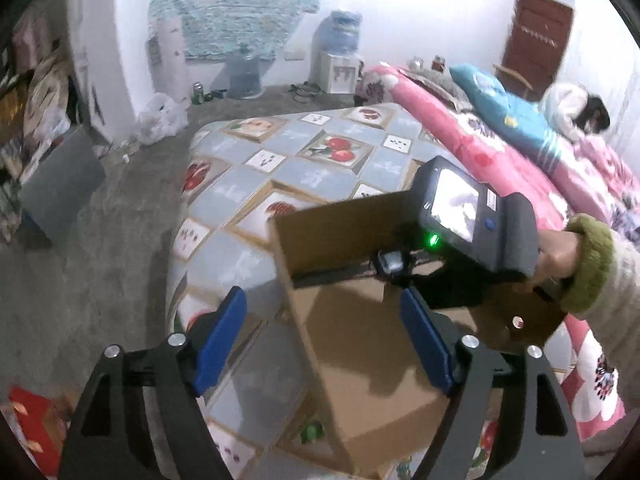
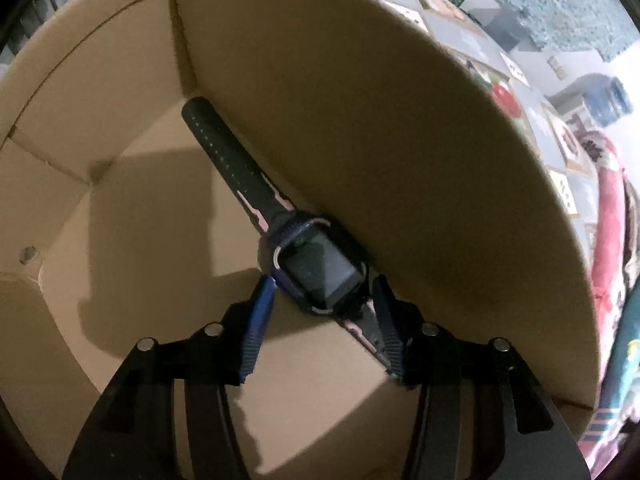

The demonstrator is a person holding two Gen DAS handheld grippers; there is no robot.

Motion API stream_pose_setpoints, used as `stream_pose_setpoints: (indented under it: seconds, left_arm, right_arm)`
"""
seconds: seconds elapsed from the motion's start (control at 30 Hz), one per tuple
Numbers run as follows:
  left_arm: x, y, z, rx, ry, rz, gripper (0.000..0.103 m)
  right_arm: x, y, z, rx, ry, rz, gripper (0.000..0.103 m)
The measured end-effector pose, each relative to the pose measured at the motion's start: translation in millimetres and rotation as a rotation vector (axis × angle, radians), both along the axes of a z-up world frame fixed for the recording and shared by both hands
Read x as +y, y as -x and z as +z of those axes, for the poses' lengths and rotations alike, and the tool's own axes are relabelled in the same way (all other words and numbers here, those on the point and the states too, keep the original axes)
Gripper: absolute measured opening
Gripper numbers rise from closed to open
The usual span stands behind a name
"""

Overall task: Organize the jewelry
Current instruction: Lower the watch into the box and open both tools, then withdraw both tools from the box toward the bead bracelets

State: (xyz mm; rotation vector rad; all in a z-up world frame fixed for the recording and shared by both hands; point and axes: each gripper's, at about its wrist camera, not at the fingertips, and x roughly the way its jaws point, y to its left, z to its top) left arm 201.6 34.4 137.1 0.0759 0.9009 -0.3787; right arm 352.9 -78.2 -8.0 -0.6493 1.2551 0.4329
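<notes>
One watch (image 2: 316, 268) lies flat on the box (image 2: 132, 216) floor against the wall. My right gripper (image 2: 320, 320) straddles it, jaws half apart, pads clear; I should lift straight out. My left gripper (image 1: 320, 344) hangs wide, empty.

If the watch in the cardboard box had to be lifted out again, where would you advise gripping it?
Probably by the watch case, from straight above, one finger on each side edge. It lies face up on the cardboard box floor, tight along one wall, so a sideways approach is blocked. The strap looks too flat to pinch.
</notes>
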Motion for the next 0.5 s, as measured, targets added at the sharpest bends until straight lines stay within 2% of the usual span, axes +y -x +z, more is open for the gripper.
stream_pose_setpoints:
  seconds: [0.1,0.23,0.3,0.37,0.5]
  left_arm:
    - [21,20,-11,-0.002,0.017,0.045,0.079]
    - [40,47,-22,-0.02,0.033,0.103,0.081]
    - [46,59,-26,-0.023,0.05,0.119,0.083]
    - [53,72,-31,-0.038,0.064,0.133,0.085]
    - [59,96,-44,-0.042,0.102,0.166,0.088]
  right_arm:
    - [-8,0,0,0.004,0.004,-0.017,0.047]
    - [-12,4,2,-0.03,0.048,-0.054,0.046]
    - [-14,9,11,-0.057,0.034,-0.067,0.046]
    - [-17,18,30,-0.084,-0.018,-0.084,0.052]
    - [-34,54,97,-0.246,-0.194,-0.159,0.063]
